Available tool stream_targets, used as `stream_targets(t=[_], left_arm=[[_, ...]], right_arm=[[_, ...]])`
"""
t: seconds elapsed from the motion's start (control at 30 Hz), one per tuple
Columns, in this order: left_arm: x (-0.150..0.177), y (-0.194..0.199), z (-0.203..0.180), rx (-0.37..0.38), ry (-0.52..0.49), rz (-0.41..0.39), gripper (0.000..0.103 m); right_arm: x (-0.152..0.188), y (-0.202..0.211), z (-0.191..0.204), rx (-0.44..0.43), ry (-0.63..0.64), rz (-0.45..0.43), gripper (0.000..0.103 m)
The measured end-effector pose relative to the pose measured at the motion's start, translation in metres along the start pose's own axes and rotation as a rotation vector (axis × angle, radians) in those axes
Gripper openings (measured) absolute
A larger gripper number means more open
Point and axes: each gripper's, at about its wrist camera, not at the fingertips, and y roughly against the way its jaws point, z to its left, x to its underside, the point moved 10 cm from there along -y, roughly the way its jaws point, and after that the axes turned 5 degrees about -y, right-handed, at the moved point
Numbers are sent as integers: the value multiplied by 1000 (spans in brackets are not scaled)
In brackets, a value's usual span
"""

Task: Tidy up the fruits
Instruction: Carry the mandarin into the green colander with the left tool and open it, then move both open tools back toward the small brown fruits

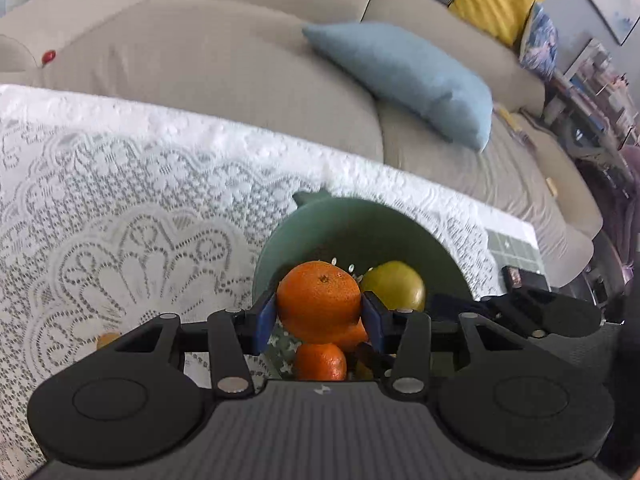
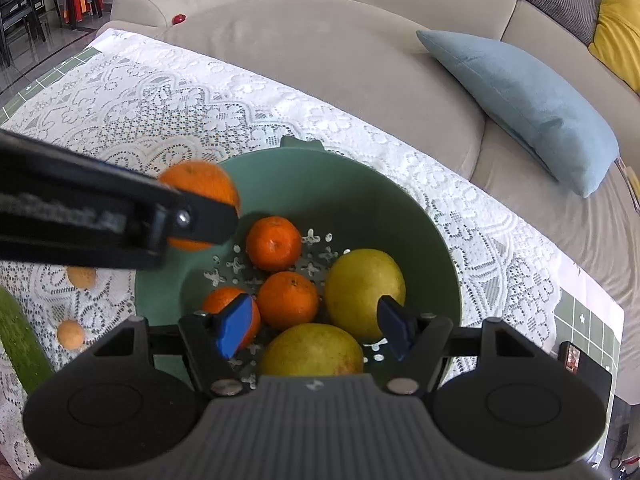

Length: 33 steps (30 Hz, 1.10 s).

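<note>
The left gripper (image 2: 208, 220) hides part of its orange (image 2: 200, 188), which is blurred. A green thing (image 2: 20, 340) at the table's left edge is cut off.

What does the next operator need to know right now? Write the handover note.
Left gripper: shut on an orange, held over the green bowl.
Right gripper: open, empty, low over the bowl's fruit.
Bowl holds three oranges and two yellow-green fruits.
Left: drop the held orange in; two small orange fruits and something green at the frame edge remain on the lace cloth.
</note>
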Motion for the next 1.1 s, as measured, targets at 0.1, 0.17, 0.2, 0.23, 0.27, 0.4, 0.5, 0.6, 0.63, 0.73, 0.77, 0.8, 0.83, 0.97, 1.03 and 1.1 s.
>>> stream_targets(t=[0.1,0.17,0.2,0.23,0.27,0.4,0.5,0.6,0.63,0.73,0.77,0.8,0.83,0.97,1.03,1.1], left_arm=[[2,-8,0,-16,-6,22,52],[3,-10,-1,-26,-16,28,52],[3,-12,-1,-32,-22,32,52],[4,-14,-2,-38,-25,36,52],[4,-16,-1,-43,-28,39,52],[9,-23,-1,-50,-35,62,52],[11,-25,-4,-68,-77,64,52],[11,-25,-5,-77,-93,65,53],[12,-25,-5,-75,-91,66,53],[11,-24,-3,-71,-85,67,54],[11,-24,-3,-70,-84,67,55],[11,-24,-3,-71,-84,66,58],[12,-24,-3,-68,-85,65,58],[12,-21,-4,-33,-71,65,66],[11,-18,-6,-23,-69,59,71],[10,-13,-7,-22,-73,50,71]], right_arm=[[0,-2,1,-4,0,-2,68],[0,-3,1,-6,0,-2,68],[0,-4,2,-7,1,-2,68],[1,-4,2,-8,2,-2,68],[1,-4,2,-9,3,-1,68],[3,-4,4,-11,10,0,70],[3,-5,5,-11,11,4,70],[4,-7,6,-12,15,8,70],[4,-7,6,-12,18,10,70],[3,-7,7,-12,22,11,71],[3,-7,7,-10,24,11,71],[3,-6,7,-10,26,11,71],[3,-5,8,-10,27,11,72],[3,-3,11,-3,32,7,76],[3,-2,11,0,34,7,76],[4,-1,11,2,34,6,76]])
